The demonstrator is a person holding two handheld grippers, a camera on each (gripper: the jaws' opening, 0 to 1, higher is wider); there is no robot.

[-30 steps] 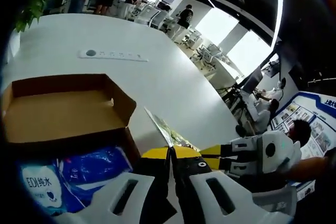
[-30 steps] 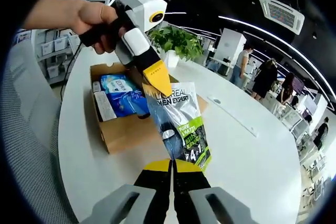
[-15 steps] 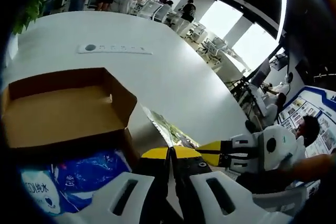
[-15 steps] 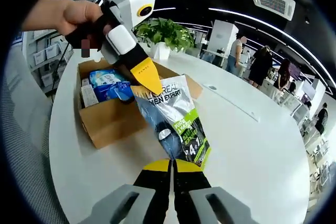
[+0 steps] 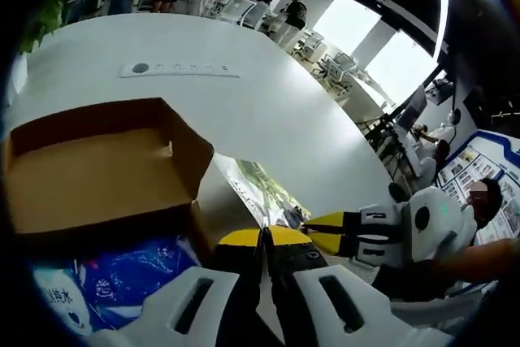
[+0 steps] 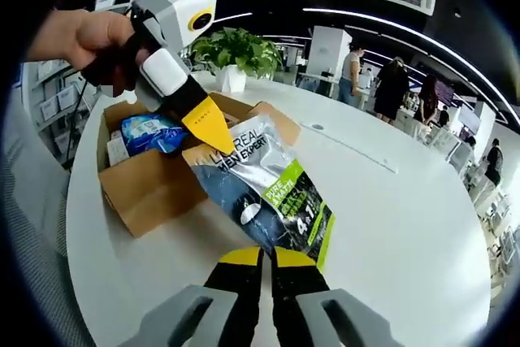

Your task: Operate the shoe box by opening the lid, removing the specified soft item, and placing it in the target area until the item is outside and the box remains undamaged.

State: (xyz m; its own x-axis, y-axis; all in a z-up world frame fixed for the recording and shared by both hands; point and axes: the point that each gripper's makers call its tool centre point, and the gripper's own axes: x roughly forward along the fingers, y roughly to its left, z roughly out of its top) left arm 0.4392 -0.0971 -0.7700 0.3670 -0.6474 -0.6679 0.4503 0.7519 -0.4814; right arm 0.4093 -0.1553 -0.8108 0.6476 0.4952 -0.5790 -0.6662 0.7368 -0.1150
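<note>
The brown shoe box (image 5: 97,164) stands open on the white table (image 5: 268,111), its lid flap folded back. Blue soft packs (image 5: 122,270) lie inside it. A silver, black and green pouch (image 6: 264,188) hangs over the table just beside the box (image 6: 146,184), stretched between both grippers. My left gripper (image 5: 262,235) is shut on the pouch's top edge (image 5: 256,188); the right gripper view shows it (image 6: 213,132) held by a hand (image 6: 77,38). My right gripper (image 6: 264,255) is shut on the pouch's bottom edge and enters the left gripper view (image 5: 313,225) from the right.
A flat white power strip (image 5: 175,71) lies on the table beyond the box. A potted plant (image 6: 227,50) stands at the table's far edge. Several people stand and sit at desks in the background. Bare tabletop (image 6: 406,217) stretches right of the pouch.
Both grippers have kept their hold. The pouch has been carried a little farther from the box and lies flatter, showing more of its face.
</note>
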